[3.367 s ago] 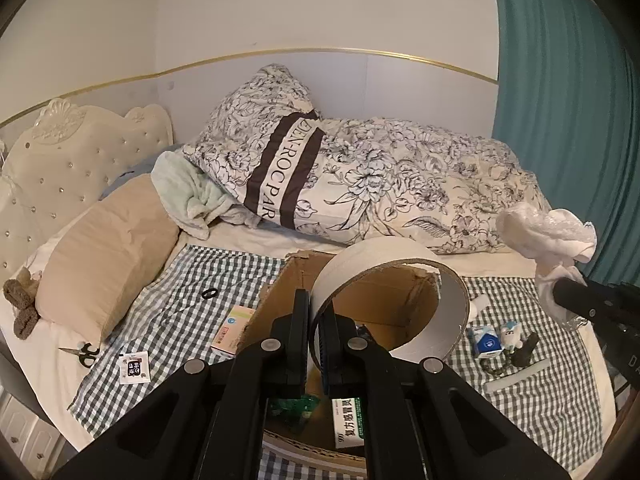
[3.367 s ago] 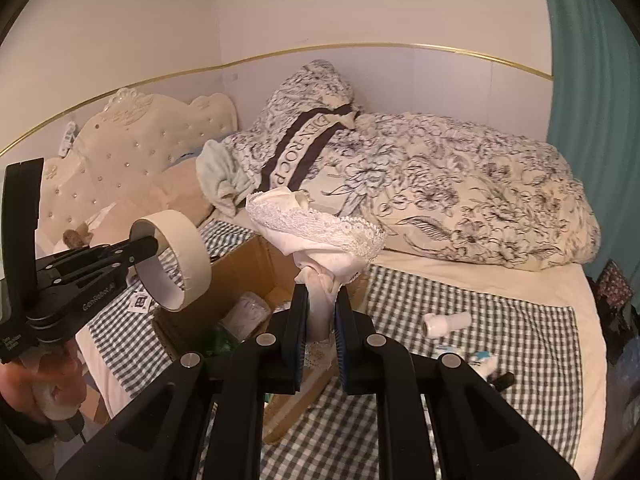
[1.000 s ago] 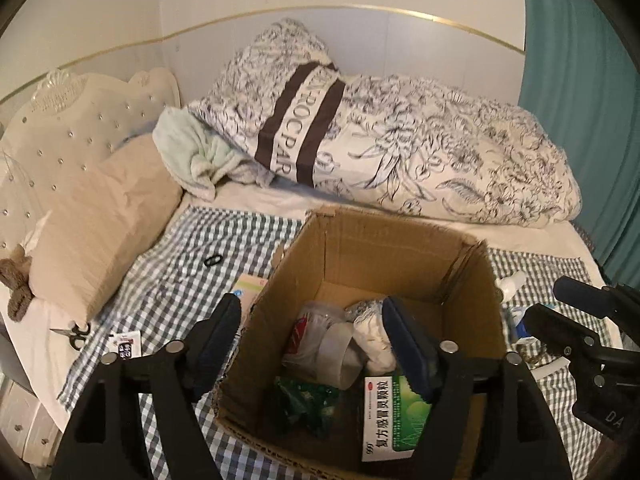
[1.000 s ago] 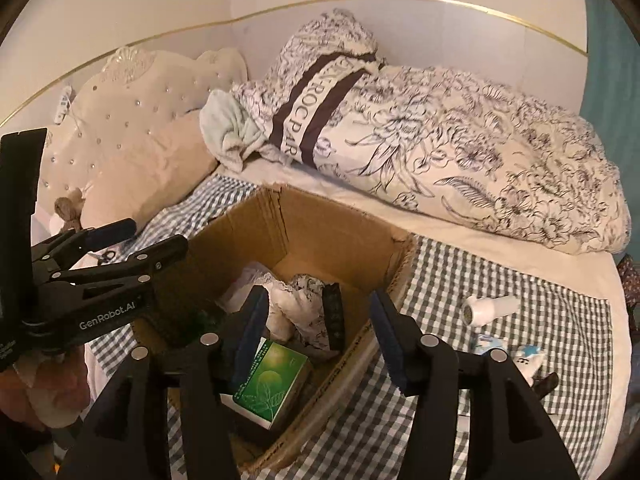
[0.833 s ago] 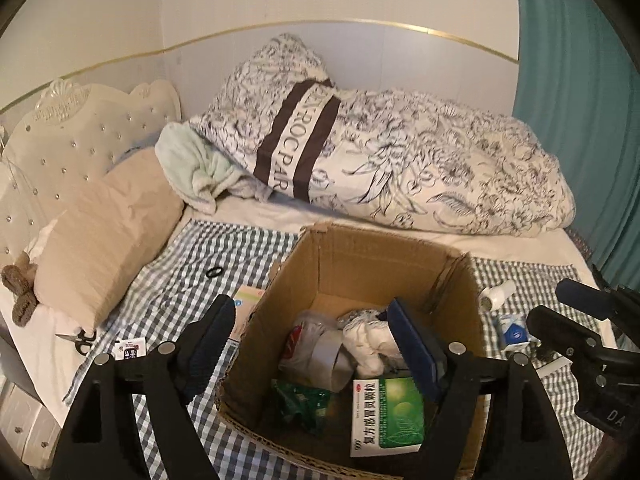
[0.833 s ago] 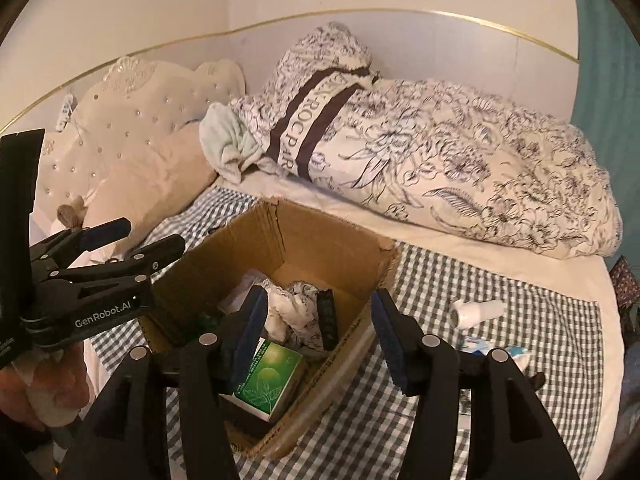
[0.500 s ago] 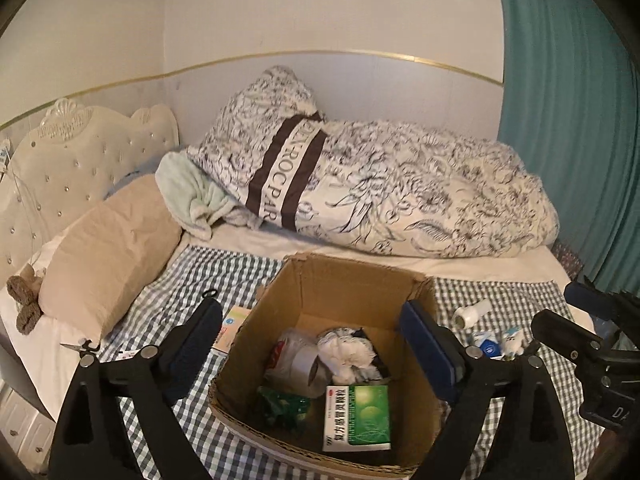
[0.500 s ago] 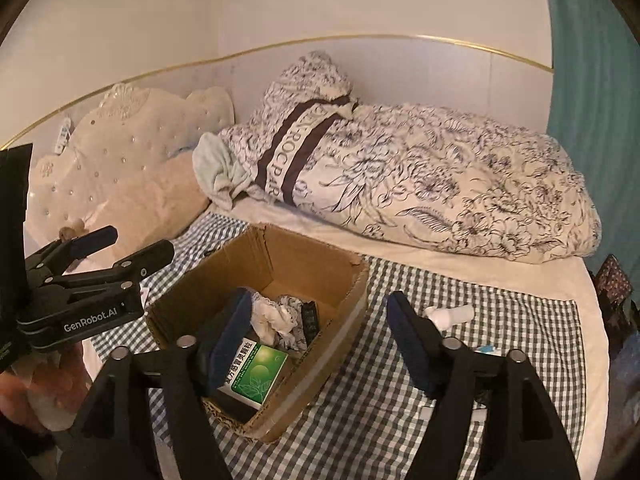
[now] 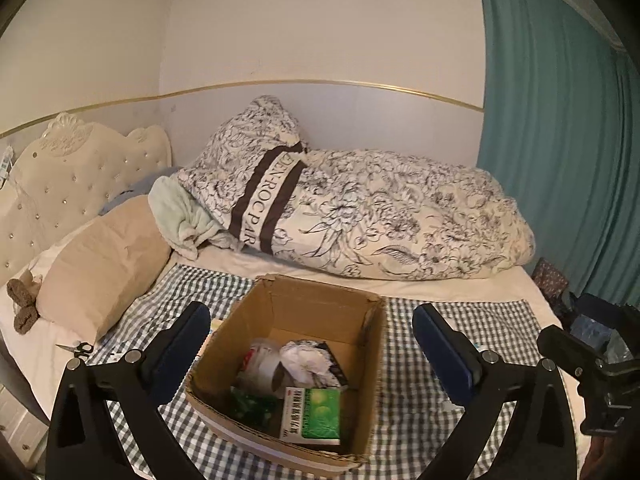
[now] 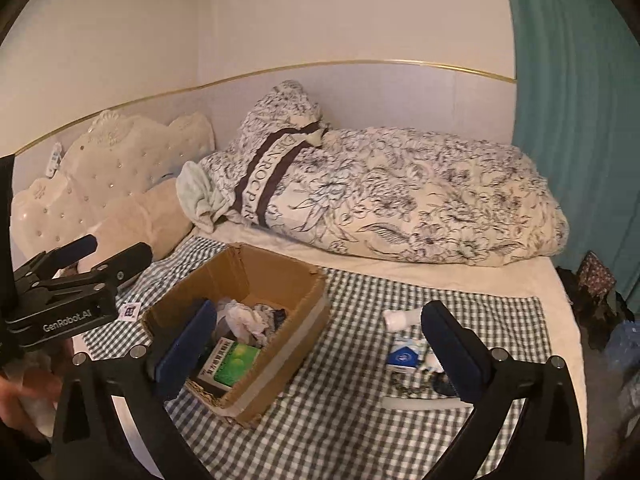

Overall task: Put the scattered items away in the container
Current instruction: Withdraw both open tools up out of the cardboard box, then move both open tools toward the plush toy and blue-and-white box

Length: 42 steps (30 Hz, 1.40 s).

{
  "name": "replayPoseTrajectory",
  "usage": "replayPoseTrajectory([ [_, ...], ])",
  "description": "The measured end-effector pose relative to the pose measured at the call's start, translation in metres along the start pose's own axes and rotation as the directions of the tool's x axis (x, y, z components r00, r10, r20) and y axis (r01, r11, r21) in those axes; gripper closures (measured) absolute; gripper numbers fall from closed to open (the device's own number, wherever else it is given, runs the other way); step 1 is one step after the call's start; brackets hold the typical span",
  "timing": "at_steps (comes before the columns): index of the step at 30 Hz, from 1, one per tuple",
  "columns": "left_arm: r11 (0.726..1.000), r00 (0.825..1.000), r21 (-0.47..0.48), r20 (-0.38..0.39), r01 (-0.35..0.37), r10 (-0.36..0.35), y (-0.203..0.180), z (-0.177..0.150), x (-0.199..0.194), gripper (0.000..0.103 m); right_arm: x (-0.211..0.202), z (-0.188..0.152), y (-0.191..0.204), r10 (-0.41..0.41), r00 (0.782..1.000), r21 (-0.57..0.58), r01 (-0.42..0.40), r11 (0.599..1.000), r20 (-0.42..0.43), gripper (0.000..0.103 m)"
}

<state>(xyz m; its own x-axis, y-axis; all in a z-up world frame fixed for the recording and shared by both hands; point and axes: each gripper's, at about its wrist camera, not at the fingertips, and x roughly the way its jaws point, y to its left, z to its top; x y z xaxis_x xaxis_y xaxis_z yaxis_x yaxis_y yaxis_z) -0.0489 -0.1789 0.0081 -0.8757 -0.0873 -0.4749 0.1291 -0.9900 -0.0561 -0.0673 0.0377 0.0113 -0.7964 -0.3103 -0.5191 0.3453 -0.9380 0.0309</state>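
Jaws spread and empty, the left gripper (image 9: 312,356) frames the cardboard box (image 9: 256,312), already holding a green medicine box (image 9: 314,410) and crumpled cloth (image 9: 306,362). The right gripper (image 10: 316,346), likewise agape, shows a white bottle (image 10: 400,318) and blue-white carton (image 10: 406,354) on the bed just inside its right jaw, outside the box.

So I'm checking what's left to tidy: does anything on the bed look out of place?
Yes. A white bottle lies on its side on the checked blanket, right of the cardboard box, beside a blue-and-white carton. Scissors lie near the beige pillow. Both grippers hang open and empty.
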Motion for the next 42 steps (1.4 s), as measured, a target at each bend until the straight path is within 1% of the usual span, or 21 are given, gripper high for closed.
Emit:
replayPoseTrajectory([
  [7, 1.000, 1.000, 0.006, 0.016, 0.017, -0.017, -0.022, -0.008, -0.019, 0.000, -0.029, -0.006, -0.023, -0.041, 0.999, 0.030, 0.040, 0.999, 0.027, 0.000],
  [11, 1.000, 1.000, 0.004, 0.008, 0.029, -0.029, -0.033, -0.015, -0.023, 0.000, -0.045, -0.013, -0.038, -0.064, 0.997, 0.035, 0.063, 0.997, 0.032, 0.000],
  [14, 0.999, 0.999, 0.017, 0.011, 0.035, -0.035, -0.048, -0.015, -0.027, 0.000, -0.055, -0.017, -0.051, -0.080, 0.996, 0.049, 0.078, 0.996, 0.034, 0.000],
  [22, 0.995, 0.997, 0.063, 0.011, 0.076, -0.077, -0.088, -0.020, -0.032, 0.000, -0.079, -0.031, -0.091, -0.135, 0.990, 0.099, 0.131, 0.986, 0.034, 0.000],
  [25, 0.994, 0.995, 0.060, 0.018, 0.094, -0.095, -0.099, -0.025, -0.034, 0.000, -0.083, -0.035, -0.102, -0.170, 0.985, 0.105, 0.166, 0.980, 0.028, 0.000],
  [30, 0.989, 0.993, 0.090, 0.021, 0.117, -0.120, -0.121, -0.028, -0.032, 0.000, -0.086, -0.045, -0.121, -0.185, 0.983, 0.120, 0.182, 0.976, 0.018, 0.000],
  [38, 0.978, 0.987, 0.134, -0.008, 0.159, -0.159, -0.157, -0.038, -0.019, 0.000, -0.079, -0.055, -0.149, -0.202, 0.979, 0.150, 0.200, 0.968, -0.006, 0.000],
  [42, 0.978, 0.988, 0.138, -0.022, 0.156, -0.155, -0.170, -0.045, -0.009, 0.000, -0.071, -0.062, -0.161, -0.212, 0.977, 0.158, 0.213, 0.964, -0.024, 0.000],
])
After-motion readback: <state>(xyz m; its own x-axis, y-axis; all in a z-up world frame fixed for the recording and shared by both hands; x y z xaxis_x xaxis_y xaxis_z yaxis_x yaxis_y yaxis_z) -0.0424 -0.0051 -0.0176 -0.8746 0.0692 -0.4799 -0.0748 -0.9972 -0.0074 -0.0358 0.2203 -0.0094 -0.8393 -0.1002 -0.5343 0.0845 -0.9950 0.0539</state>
